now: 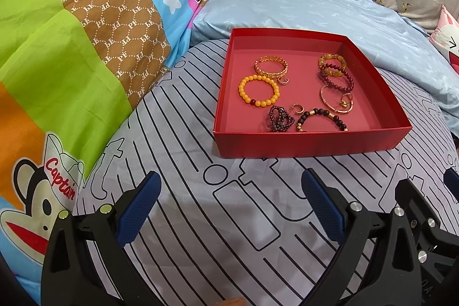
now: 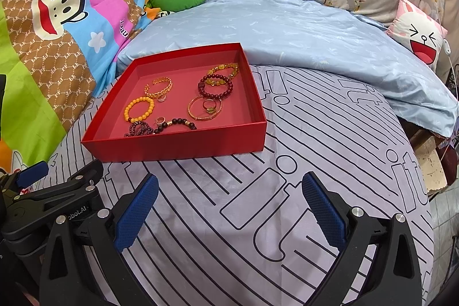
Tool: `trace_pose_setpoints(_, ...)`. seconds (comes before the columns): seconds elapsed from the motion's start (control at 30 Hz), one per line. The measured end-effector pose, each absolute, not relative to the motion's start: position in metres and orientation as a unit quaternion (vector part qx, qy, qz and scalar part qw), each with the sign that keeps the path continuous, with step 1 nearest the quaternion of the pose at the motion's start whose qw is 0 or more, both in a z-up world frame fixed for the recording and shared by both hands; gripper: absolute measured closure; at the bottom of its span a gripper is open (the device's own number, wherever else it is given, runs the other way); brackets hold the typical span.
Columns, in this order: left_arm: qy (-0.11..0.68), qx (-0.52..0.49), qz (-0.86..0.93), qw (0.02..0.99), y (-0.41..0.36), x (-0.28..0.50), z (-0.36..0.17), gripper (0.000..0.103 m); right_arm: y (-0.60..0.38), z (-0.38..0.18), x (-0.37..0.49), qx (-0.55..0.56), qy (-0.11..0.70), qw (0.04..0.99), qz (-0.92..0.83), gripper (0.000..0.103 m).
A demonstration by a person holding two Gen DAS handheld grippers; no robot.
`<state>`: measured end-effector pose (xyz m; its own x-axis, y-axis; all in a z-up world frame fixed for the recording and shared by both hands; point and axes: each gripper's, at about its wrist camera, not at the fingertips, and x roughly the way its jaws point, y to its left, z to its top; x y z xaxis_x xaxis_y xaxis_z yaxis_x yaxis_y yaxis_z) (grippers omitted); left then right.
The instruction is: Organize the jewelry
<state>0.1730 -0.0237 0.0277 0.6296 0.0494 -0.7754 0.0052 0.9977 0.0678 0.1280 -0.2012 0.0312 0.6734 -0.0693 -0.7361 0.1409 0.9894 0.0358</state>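
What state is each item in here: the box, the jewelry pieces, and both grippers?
Red box: open, no lid, resting on the striped bedsheet.
Yellow bead bracelet: lying flat in the box.
Gold cuff bracelet: in the box, a small ring beside it.
Dark red bead bracelet: overlapping an amber bead bracelet.
Thin gold bangle: flat, ring inside it.
Left gripper: open, empty, short of the box.
Right gripper: open, empty.
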Motion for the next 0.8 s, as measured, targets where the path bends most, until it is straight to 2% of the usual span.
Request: trace_pose_setpoints(0.8, 0.429, 0.036, 0.022, 0.902, -0.0230, 0.1737, 0.0287, 0.009, -0.1995, 0.0341, 0.1275, 0.042, 0.400, 0.914, -0.058, 0.006)
